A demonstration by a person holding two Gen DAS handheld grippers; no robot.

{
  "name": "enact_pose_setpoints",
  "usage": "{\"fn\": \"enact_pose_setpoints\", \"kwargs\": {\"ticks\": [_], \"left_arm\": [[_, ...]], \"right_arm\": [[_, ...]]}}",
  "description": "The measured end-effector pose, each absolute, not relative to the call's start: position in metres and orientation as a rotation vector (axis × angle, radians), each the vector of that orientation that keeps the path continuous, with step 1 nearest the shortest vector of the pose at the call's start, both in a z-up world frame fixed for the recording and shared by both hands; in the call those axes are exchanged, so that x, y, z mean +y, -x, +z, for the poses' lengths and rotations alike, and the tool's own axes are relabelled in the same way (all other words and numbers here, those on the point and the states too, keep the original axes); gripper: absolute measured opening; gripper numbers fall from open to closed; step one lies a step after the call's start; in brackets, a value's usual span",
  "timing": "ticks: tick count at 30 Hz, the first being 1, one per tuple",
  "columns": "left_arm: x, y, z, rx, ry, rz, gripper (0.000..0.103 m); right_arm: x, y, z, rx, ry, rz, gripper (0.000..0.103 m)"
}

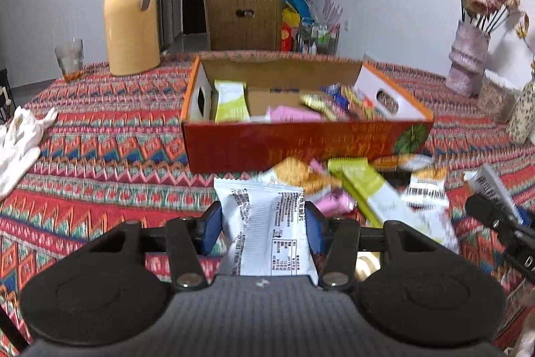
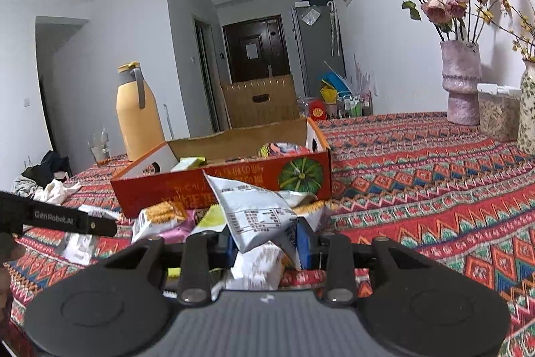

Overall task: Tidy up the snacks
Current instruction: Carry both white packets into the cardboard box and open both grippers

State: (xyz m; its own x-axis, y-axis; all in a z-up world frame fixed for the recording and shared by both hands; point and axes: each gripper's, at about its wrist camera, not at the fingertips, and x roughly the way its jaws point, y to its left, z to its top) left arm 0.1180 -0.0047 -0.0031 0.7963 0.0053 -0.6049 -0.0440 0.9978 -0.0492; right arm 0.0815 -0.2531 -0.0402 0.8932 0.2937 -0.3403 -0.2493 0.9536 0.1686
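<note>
Left wrist view: our left gripper is clamped on a white snack packet, held clear above the patterned surface. Ahead stands the open orange box, already holding several packets. Loose snacks lie heaped against the box's near wall. In the right wrist view, our right gripper is pinched nearly closed on a grey-white packet above the same heap. We judge the step in hand to be carrying both packets over the near wall; done well, we lift high enough to clear the rim and release over the bare cardboard floor inside.
</note>
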Motion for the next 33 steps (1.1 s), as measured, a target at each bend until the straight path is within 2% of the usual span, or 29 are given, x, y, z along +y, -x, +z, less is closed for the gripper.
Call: {"fn": "enact_pose_setpoints", "kwargs": {"ticks": [18,28,33], "left_arm": [[0.001,-0.193,0.049,0.553,0.092,0.060,0.052],[0.008,-0.239,0.050,0.548,0.146,0.088,0.052],[0.011,-0.259,0.040,0.538,0.176,0.114,0.052]], "right_arm": [[-0.219,-0.161,0.010,0.296,-0.074,0.326,0.033],[-0.199,-0.233,0.022,0.322,-0.055,0.320,0.033],[-0.193,-0.262,0.009,0.356,-0.060,0.301,0.033]]}}
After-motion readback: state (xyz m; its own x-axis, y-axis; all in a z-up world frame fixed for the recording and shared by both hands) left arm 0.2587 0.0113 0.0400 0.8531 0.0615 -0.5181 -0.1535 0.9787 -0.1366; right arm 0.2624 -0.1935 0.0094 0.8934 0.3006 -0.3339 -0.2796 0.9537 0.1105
